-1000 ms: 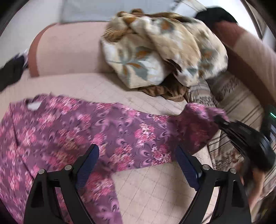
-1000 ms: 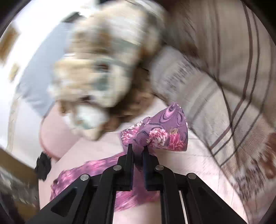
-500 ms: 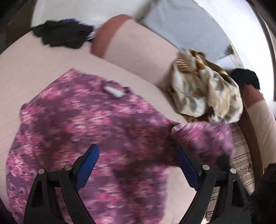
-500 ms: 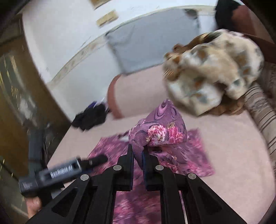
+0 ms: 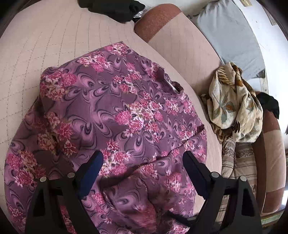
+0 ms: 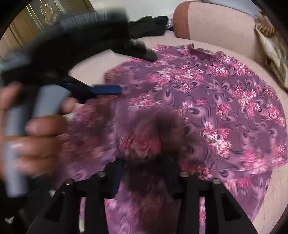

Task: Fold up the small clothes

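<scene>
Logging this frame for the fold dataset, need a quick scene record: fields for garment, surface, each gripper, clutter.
garment: purple floral top, spread on the couch, one part folded over onto the body
surface: beige quilted couch seat
left gripper: open, over the top's near edge, nothing between the fingers
right gripper: view blurred; purple fabric bunched at the fingers, grip cannot be confirmed
clutter: cream leaf-print cloth heaped at the couch corner; dark clothes at the far edge
</scene>
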{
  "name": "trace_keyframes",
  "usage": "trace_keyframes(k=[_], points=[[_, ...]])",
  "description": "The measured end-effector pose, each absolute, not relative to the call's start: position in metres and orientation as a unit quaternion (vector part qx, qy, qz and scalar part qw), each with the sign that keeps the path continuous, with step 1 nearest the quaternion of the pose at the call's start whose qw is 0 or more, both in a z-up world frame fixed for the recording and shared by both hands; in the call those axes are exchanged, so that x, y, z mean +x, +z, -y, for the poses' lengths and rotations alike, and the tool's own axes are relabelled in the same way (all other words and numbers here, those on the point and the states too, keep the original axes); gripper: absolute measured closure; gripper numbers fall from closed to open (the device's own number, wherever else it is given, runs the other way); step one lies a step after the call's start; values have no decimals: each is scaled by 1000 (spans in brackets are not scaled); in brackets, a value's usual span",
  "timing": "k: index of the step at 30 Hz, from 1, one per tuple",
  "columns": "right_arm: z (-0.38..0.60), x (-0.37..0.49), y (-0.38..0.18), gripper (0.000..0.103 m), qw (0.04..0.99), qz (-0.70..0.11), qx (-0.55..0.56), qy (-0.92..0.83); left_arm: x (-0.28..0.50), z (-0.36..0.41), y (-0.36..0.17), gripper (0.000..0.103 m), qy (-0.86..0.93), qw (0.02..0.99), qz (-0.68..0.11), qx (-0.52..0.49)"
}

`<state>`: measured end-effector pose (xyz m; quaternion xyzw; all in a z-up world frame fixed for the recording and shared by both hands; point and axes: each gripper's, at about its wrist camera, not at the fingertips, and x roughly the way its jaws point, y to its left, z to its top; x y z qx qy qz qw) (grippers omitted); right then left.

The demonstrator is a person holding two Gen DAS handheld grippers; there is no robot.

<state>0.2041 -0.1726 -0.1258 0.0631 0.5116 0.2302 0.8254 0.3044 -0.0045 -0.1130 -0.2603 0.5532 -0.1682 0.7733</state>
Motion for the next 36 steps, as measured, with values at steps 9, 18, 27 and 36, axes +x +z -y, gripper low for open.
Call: trace_keyframes(k=[9, 18, 27, 36], points=[[348, 203, -110, 24, 854, -440, 273, 56, 271, 29, -135, 14, -172, 760, -592, -207], [434, 216, -180, 43, 778, -464, 414, -88, 239, 34, -133, 70, -132, 790, -577, -157], [434, 218, -188, 52, 776, -464, 414, -103, 233, 8, -129, 35, -111, 788, -569, -209], [425, 222, -188, 94, 776, -470, 417, -60, 248, 54, -146, 90, -116, 772, -607, -146]])
